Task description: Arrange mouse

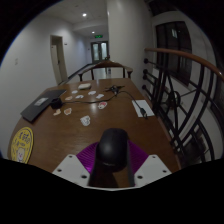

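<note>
You can see a table point(40, 128) of brown wood, smooth with a soft shine. The mouse point(112, 146) between your gripper point(111, 165) fingers looks like dark, matt plastic. The finger pads point(92, 157) are purple and look soft and dull. Near the table's right edge lies a flat white thing point(142, 107) that looks like paper. The floor point(82, 70) beyond is glossy.

The gripper point(111, 172) has two pale, whitish fingers point(73, 167), broad and angular, slanting inward. Each bears a purple pad point(91, 158) on its inner face. Cables, screws or markings, if any, cannot be made out here.
</note>
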`<state>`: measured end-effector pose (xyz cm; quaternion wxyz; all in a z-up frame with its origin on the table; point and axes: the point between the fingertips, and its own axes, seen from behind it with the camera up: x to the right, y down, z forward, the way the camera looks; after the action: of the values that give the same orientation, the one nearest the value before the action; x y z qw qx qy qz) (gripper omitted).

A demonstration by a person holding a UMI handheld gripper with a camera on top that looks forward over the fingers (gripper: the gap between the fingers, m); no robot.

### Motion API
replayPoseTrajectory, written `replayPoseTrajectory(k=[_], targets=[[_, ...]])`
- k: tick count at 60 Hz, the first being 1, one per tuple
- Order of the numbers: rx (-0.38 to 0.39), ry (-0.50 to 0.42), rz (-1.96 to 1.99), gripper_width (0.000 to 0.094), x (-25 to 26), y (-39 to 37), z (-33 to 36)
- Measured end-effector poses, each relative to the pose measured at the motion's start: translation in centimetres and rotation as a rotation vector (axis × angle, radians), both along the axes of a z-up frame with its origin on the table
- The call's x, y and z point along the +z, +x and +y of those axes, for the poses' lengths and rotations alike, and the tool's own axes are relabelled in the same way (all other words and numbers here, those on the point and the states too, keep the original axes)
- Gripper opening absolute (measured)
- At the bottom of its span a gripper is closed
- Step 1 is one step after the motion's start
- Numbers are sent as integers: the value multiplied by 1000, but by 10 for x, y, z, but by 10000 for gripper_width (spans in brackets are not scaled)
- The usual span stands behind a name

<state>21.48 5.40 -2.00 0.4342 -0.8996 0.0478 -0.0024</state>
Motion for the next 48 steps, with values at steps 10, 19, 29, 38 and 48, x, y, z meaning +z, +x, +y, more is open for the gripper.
replayPoseTrajectory(k=[10, 19, 29, 38, 48], targets=[[-52, 30, 48, 344, 17, 4, -8], [-6, 256, -14, 342, 133, -67, -9], [179, 354, 80, 341, 195, -245, -19], [269, 186, 78, 344, 109, -344, -27], [273, 29, 35, 341, 19, -377, -37]])
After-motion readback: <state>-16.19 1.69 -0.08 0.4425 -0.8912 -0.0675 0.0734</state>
